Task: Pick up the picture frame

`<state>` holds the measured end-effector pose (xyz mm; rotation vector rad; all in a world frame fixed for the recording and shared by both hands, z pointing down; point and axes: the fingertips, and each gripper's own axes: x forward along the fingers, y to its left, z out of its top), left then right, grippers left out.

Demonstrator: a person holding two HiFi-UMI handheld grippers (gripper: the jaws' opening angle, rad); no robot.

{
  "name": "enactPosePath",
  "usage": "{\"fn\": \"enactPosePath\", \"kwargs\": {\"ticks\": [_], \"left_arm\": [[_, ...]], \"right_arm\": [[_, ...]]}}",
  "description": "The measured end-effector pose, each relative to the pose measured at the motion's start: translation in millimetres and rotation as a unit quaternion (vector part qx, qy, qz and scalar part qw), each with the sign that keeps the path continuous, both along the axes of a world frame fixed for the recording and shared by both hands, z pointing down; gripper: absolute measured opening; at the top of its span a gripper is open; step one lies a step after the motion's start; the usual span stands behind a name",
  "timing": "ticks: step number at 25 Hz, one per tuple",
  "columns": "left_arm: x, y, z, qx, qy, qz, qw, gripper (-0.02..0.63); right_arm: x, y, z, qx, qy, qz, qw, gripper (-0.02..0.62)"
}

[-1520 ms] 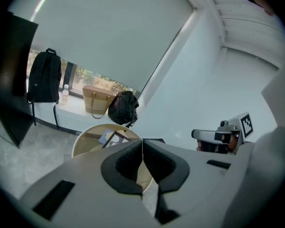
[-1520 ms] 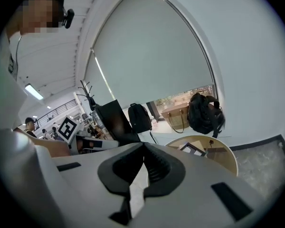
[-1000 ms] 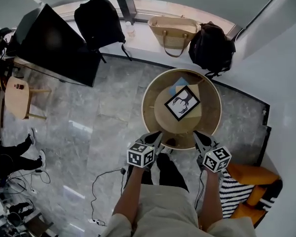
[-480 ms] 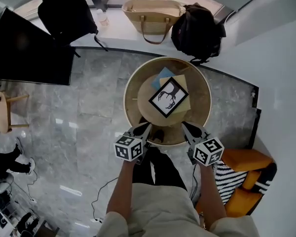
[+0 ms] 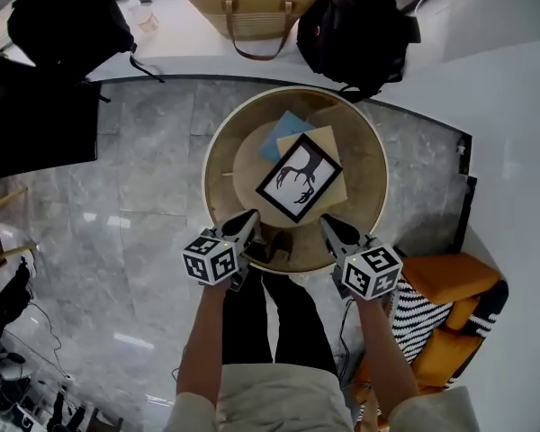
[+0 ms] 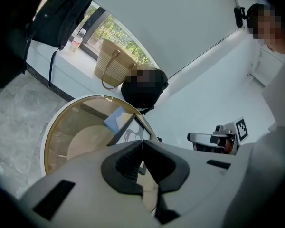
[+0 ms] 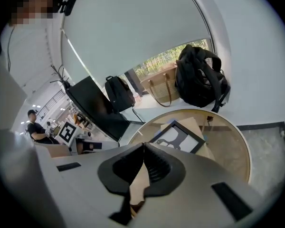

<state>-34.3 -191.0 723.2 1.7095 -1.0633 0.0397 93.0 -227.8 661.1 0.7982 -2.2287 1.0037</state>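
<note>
The picture frame is black, with a white print of a dark branching figure. It lies tilted on tan and blue sheets on the round wood-rimmed table. My left gripper hangs over the table's near left rim with its jaws pressed together and nothing held. My right gripper is over the near right rim, also shut and empty. Both point towards the frame and stand short of it. The frame shows just beyond the left gripper, and the frame lies ahead of the right gripper.
A beige tote bag and a black backpack sit on the ledge behind the table, with another black bag at the far left. A dark panel stands left. An orange chair with a striped cushion is at right.
Both grippers have sunk and moved forward to the table's near rim, staying shut. The view has shifted, so the table and frame sit nearer the middle and look larger.
</note>
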Motion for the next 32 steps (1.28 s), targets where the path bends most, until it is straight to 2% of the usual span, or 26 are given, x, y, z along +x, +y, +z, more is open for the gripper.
{"fn": "enactPosePath", "kwargs": {"ticks": [3, 7, 14, 15, 16, 17, 21, 28, 32], "left_arm": [[-10, -12, 24, -0.002, -0.002, -0.006, 1.0000, 0.021], [-21, -22, 54, -0.011, 0.015, -0.037, 0.9991, 0.021], [-33, -37, 96, -0.033, 0.049, -0.084, 0.9947, 0.025], [-31, -38, 98, -0.034, 0.057, -0.083, 0.9943, 0.039], [-27, -39, 100, -0.034, 0.065, -0.076, 0.9944, 0.112], [-21, -41, 100, -0.032, 0.072, -0.065, 0.9948, 0.150], [2, -50, 103, -0.030, 0.088, -0.028, 0.9952, 0.210], [23, -64, 121, -0.040, 0.099, 0.017, 0.9941, 0.230], [30, -67, 127, -0.051, 0.111, 0.027, 0.9921, 0.230]], "right_arm": [[10, -3, 30, -0.003, 0.011, 0.012, 1.000, 0.034], [22, -9, 67, -0.030, -0.004, 0.051, 0.998, 0.034], [17, -24, 107, -0.029, -0.002, 0.058, 0.998, 0.034], [15, -26, 110, -0.031, -0.004, 0.061, 0.998, 0.034], [14, -29, 113, -0.032, -0.006, 0.062, 0.998, 0.035], [13, -32, 116, -0.031, -0.005, 0.061, 0.998, 0.034], [9, -46, 127, -0.023, 0.005, 0.050, 0.998, 0.034], [0, -50, 152, -0.011, 0.044, -0.009, 0.999, 0.034], [-3, -49, 160, -0.017, 0.051, -0.013, 0.998, 0.035]]}}
